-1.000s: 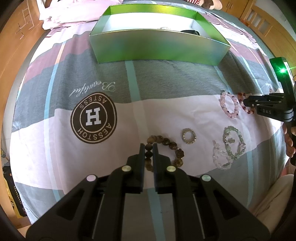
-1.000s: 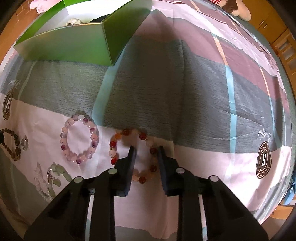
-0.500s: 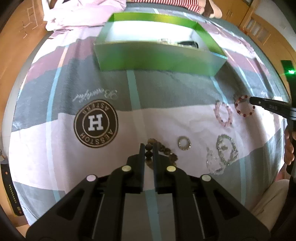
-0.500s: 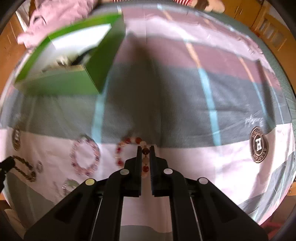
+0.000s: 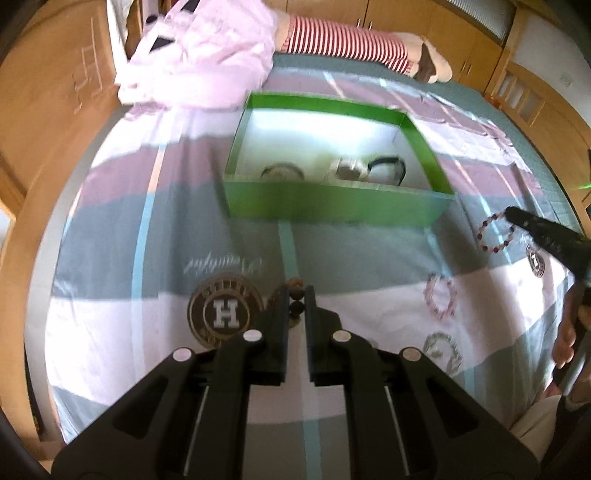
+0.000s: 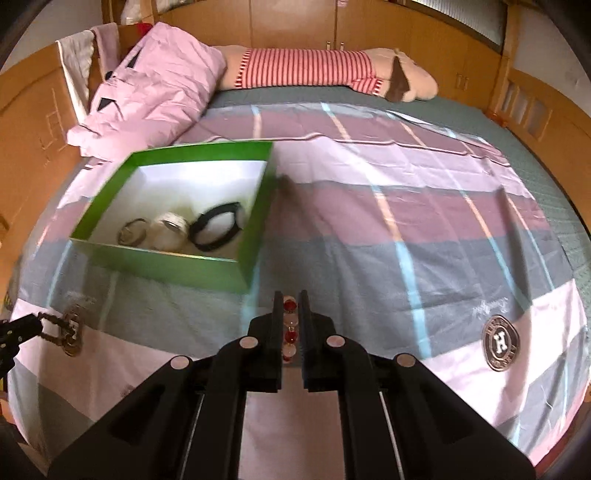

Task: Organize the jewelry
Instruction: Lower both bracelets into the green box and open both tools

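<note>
Green box (image 6: 155,260) with three bracelets; left tool (image 5: 296,295) clamping brown bracelet (image 5: 295,291), right tool (image 6: 290,301) red bracelet (image 6: 290,334)

I read the green box (image 6: 155,264) as matt card, white inside. Bedsheet (image 6: 424,206) is soft woven cloth. Both grippers' fingers (image 5: 280,332) look matt black plastic. Red-and-white bracelet (image 6: 290,328) beads are glossy; the surrounding cabinets (image 6: 295,22) are smooth wood.

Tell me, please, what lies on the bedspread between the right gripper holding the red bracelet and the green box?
Nothing: in the right wrist view only bare grey bedspread separates the right gripper, shut on the red bracelet, from the green box.
</note>
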Motion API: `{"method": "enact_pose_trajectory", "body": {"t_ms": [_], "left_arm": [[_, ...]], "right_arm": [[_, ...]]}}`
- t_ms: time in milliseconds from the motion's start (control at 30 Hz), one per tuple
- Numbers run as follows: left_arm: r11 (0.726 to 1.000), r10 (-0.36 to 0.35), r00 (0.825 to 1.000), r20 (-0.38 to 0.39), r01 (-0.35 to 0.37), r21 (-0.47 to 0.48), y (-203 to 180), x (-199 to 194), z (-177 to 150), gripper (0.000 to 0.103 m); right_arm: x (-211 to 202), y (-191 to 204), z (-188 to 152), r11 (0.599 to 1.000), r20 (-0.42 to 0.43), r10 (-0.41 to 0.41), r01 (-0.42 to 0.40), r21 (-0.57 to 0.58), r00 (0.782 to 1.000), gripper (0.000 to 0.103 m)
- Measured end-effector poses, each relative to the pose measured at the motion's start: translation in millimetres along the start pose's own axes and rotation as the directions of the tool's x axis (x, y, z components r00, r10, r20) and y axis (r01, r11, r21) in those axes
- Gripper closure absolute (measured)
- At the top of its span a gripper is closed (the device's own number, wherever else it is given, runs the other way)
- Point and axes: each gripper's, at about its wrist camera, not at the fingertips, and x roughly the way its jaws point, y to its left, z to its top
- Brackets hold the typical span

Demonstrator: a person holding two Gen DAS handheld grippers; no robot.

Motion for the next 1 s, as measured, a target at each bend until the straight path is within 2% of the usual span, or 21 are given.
{"method": "enact_pose_trajectory", "body": {"t_ms": [100, 200, 367, 533, 700, 833, 1000], "left_arm": [[1.0, -0.008, 1.0, 0.015, 0.008, 0.01, -8, -4, 17, 0.096], [1.0, -0.014, 0.999, 0.029, 0.013, 0.025, -15, -7, 37, 0.096], [0.999, -0.009, 0.996, 0.084, 0.006, 0.039, -21, -17, 75, 0.096], [0.998, 0.003, 0.993, 0.119, -0.01, 0.061, -26, -15, 113, 0.096], [0.998, -0.007, 0.992, 0.124, -0.002, 0.066, -26, 7, 139, 0.096], [0.998, -0.006, 0.995, 0.102, 0.0, 0.06, -23, 36, 153, 0.096], [0.999, 0.001, 0.997, 0.076, -0.004, 0.039, -15, 69, 157, 0.096]], "right_arm": [[0, 15, 8, 1.0, 0.019, -0.01, 0.01, -0.013, 1.0, 0.096], [4, 23, 17, 1.0, 0.009, 0.015, -0.015, -0.013, 1.0, 0.096], [9, 37, 43, 1.0, 0.03, -0.002, 0.003, -0.027, 1.0, 0.096], [11, 49, 74, 0.999, 0.049, 0.019, -0.017, -0.047, 0.999, 0.096], [24, 65, 96, 0.996, 0.053, 0.027, -0.022, -0.088, 0.998, 0.096], [51, 71, 100, 0.995, 0.011, 0.044, -0.043, -0.091, 0.999, 0.096], [88, 75, 90, 0.995, -0.066, 0.011, -0.017, -0.097, 0.998, 0.096]]}}
